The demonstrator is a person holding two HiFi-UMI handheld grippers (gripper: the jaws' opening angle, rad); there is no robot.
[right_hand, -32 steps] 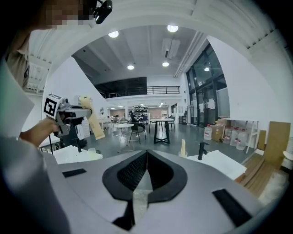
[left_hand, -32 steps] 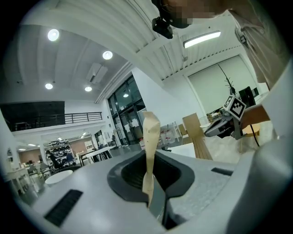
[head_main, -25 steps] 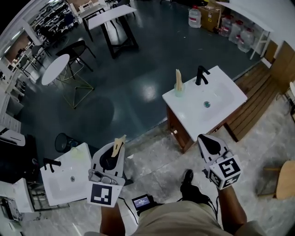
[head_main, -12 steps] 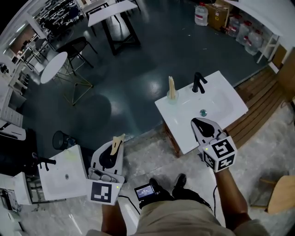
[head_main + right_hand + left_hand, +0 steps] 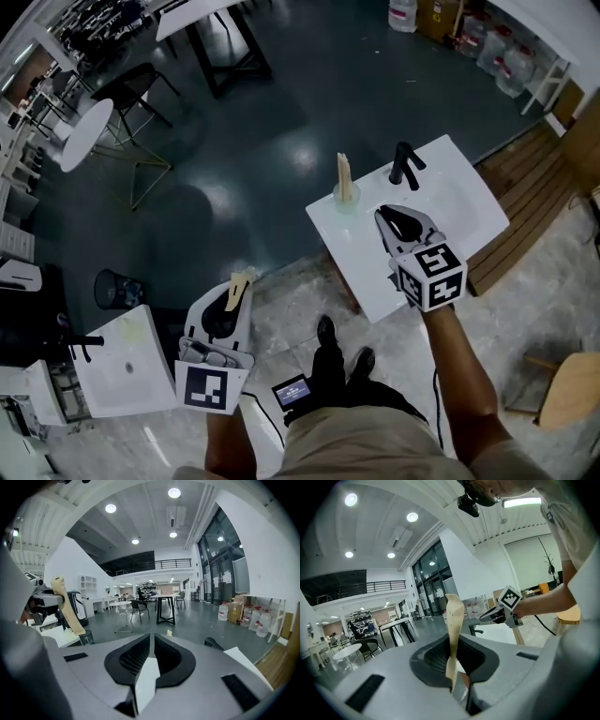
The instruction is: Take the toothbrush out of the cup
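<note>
Head view: toothbrush [image 5: 343, 174] in cup [image 5: 346, 200]

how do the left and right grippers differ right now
The left gripper is shut on a tan stick; the right gripper is shut with nothing between its jaws. The left gripper hangs over the floor, while the right gripper is above the white sink counter, near the cup with the toothbrush. Both carry a marker cube.

Lab hall, freestanding washbasin [image 5: 464, 202], worktables [image 5: 199, 11]
</note>
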